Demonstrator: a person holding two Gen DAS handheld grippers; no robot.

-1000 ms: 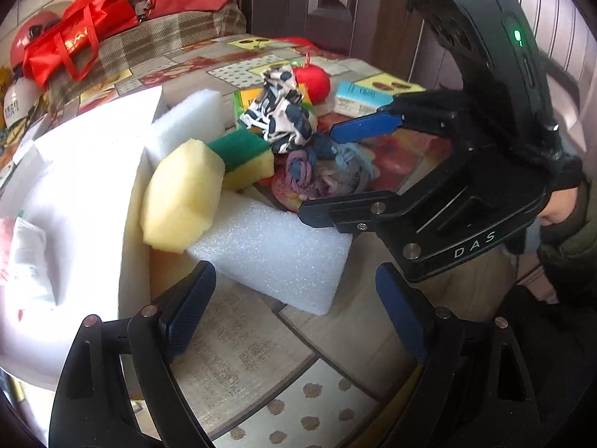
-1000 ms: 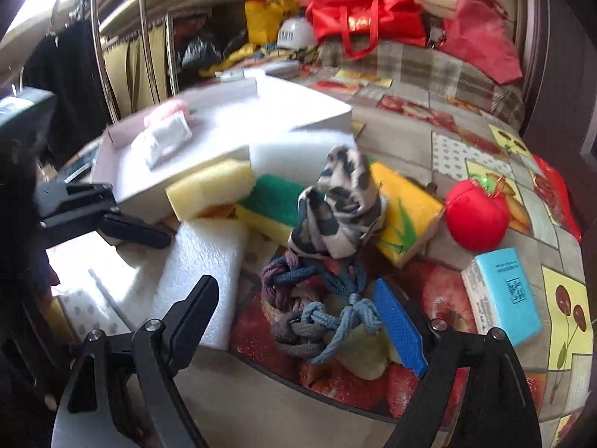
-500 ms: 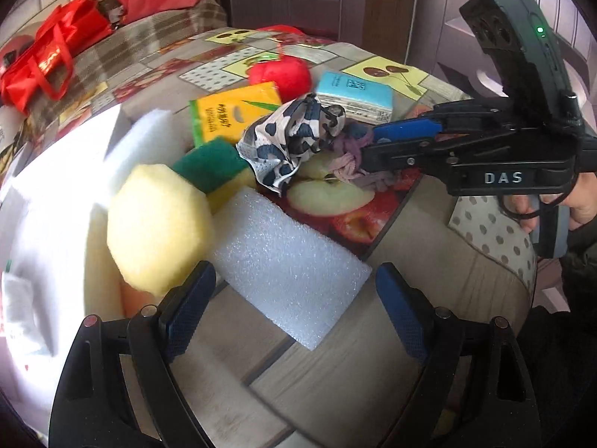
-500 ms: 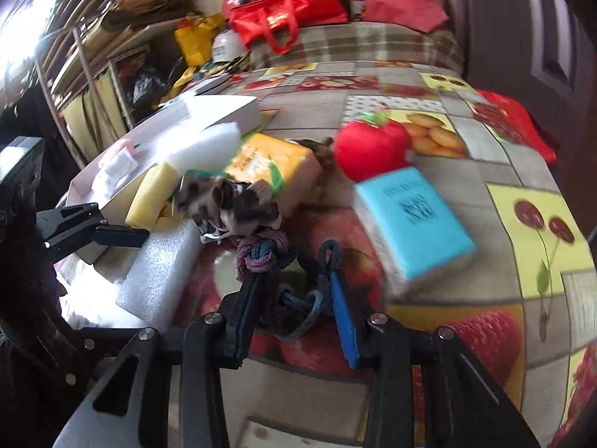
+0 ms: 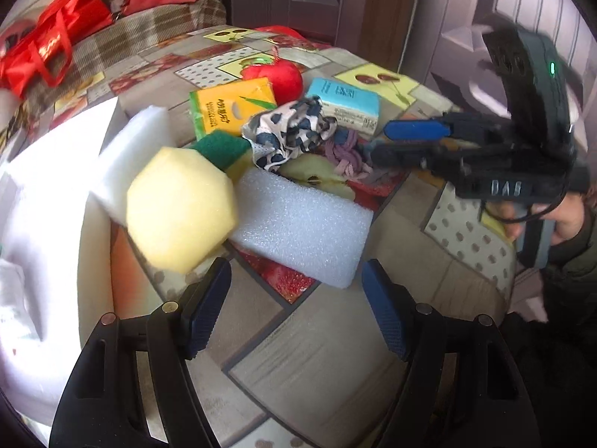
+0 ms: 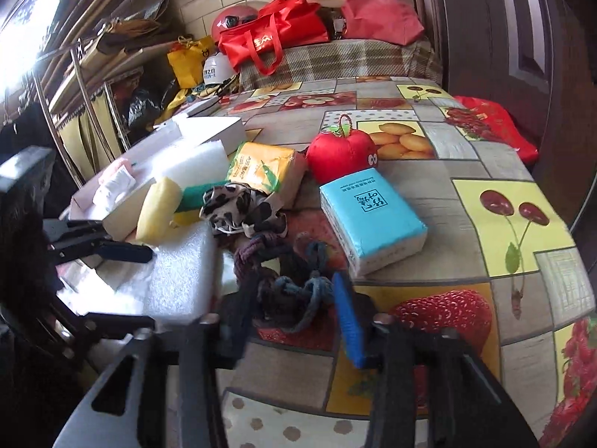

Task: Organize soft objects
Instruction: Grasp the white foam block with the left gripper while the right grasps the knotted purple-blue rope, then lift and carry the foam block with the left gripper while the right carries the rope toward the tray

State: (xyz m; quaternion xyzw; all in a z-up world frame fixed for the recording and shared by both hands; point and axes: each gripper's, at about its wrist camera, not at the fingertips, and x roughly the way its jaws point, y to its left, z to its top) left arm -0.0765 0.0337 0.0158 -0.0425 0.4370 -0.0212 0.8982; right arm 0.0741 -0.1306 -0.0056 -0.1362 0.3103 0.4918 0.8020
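Note:
A knotted rope toy (image 6: 287,280), purple and blue, lies on the fruit-pattern tablecloth; it also shows in the left wrist view (image 5: 345,153). My right gripper (image 6: 294,321) is shut on its near end, seen from the side in the left wrist view (image 5: 377,145). My left gripper (image 5: 294,310) is open and empty, just in front of a white foam block (image 5: 298,227). A yellow sponge (image 5: 179,209), a green-yellow sponge (image 5: 220,145) and a spotted cloth (image 5: 291,130) lie behind the block.
A white open box (image 6: 123,186) with soft items stands at the left. An orange tissue pack (image 6: 261,168), a blue tissue pack (image 6: 369,220) and a red plush apple (image 6: 343,153) lie beyond. Red bags (image 6: 276,33) sit at the back.
My right gripper closed on the rope toy and has drawn it towards the table's near edge. My left gripper stayed open and edged closer to the foam block.

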